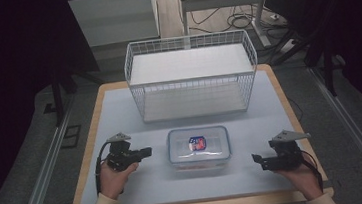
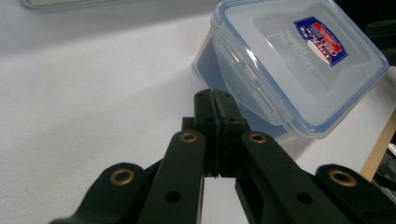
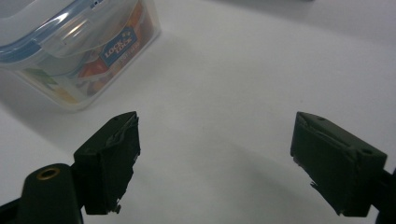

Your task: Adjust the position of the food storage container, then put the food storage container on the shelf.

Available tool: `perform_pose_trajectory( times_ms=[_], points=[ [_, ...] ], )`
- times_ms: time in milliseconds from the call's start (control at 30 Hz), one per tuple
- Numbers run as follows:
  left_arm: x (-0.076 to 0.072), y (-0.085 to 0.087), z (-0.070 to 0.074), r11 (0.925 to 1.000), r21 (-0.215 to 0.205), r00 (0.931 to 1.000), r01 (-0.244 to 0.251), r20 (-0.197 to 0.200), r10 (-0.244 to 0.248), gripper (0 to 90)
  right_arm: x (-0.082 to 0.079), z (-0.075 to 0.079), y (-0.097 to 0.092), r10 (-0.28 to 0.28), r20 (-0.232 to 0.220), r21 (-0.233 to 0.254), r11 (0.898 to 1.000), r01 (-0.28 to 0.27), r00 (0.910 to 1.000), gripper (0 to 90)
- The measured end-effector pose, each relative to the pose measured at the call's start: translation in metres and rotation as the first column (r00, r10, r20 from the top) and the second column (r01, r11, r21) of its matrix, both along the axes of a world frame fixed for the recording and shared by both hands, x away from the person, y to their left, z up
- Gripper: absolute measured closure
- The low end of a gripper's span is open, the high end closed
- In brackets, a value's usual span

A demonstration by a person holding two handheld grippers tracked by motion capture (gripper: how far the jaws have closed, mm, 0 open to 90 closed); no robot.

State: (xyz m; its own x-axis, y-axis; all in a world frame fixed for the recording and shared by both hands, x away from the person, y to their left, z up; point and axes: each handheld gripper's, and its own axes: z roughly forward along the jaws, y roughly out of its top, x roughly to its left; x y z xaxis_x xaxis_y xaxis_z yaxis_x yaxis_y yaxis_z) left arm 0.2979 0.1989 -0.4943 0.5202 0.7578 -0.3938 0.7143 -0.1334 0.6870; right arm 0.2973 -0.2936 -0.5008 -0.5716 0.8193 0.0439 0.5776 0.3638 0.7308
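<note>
Approach step: we flank the box (image 1: 199,148), lying near the counter's (image 1: 128,197) front edge before the basket (image 1: 191,76), left gripper (image 1: 146,151) fingers pressed together, right gripper (image 1: 256,159) fingers spread and empty; next, we judge, comes closing in on its lid clips.

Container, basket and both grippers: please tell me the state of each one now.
plastic container: lid on, side latch folded down, standing on the table, untouched.
wire basket: upright, open on top, nothing inside.
left gripper: shut, holding nothing, close to the container.
right gripper: open, nothing between the jaws.
</note>
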Motion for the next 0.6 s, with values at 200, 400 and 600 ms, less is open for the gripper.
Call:
perform_pose_trajectory(
  times_ms=[200, 400, 600],
  points=[
    [-0.003, 0.002, 0.003, 0.9998, -0.016, 0.9998, -0.009, 0.016, 0.010, 68.9, -0.001, 0.002, 0.000, 0.005, 0.000, 0.008, 1.000, -0.005, 1.0000, 15.9],
    [-0.001, 0.003, 0.009, 0.9968, -0.080, 1.0000, -0.001, -0.008, 0.001, 32.8, 0.000, 0.008, 0.002, 0.030, 0.005, 0.074, 0.997, -0.031, 0.9995, 14.1],
    [0.004, -0.004, 0.007, 0.9911, -0.133, 0.9984, 0.003, -0.056, -0.011, 19.0, 0.007, 0.018, 0.013, 0.093, 0.000, 0.163, 0.982, -0.092, 0.9956, 13.3]
  ],
)
